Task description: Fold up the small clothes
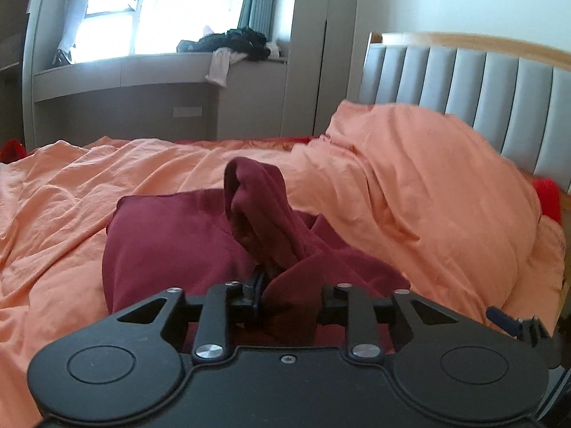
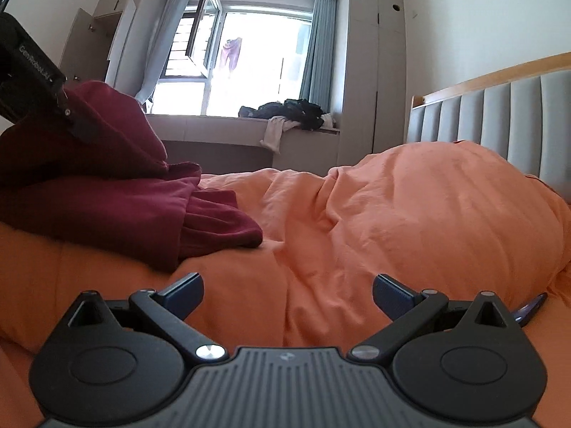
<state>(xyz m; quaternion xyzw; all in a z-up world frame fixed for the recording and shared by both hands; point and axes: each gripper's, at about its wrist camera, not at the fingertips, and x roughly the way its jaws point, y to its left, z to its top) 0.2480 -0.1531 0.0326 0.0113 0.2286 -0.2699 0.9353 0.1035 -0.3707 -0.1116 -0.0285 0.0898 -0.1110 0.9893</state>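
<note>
Two tongs are at work over the bed. The left tongs (image 1: pixel 291 287) stand partly apart with a bunched fold of the maroon garment (image 1: pixel 200 235) rising between the fingers; whether the pads press on it cannot be told. The right tongs (image 2: pixel 287 297) gape wide and empty, low over the orange duvet (image 2: pixel 357 214).

In the left view the garment fills the centre of the frame, lying on the duvet just ahead of the tongs; in the right view it sits at middle left, one edge lifted under the left tongs (image 2: pixel 66 114) at upper left.

It looks like a fold is mid-way, a flap being carried over. Next, likely: lay that flap flat and free it, with the right tongs holding or smoothing the near hem.

The left tool tips somewhat downward; the right lies nearly level, aimed across the bed at the window (image 2: pixel 249 53).
</note>
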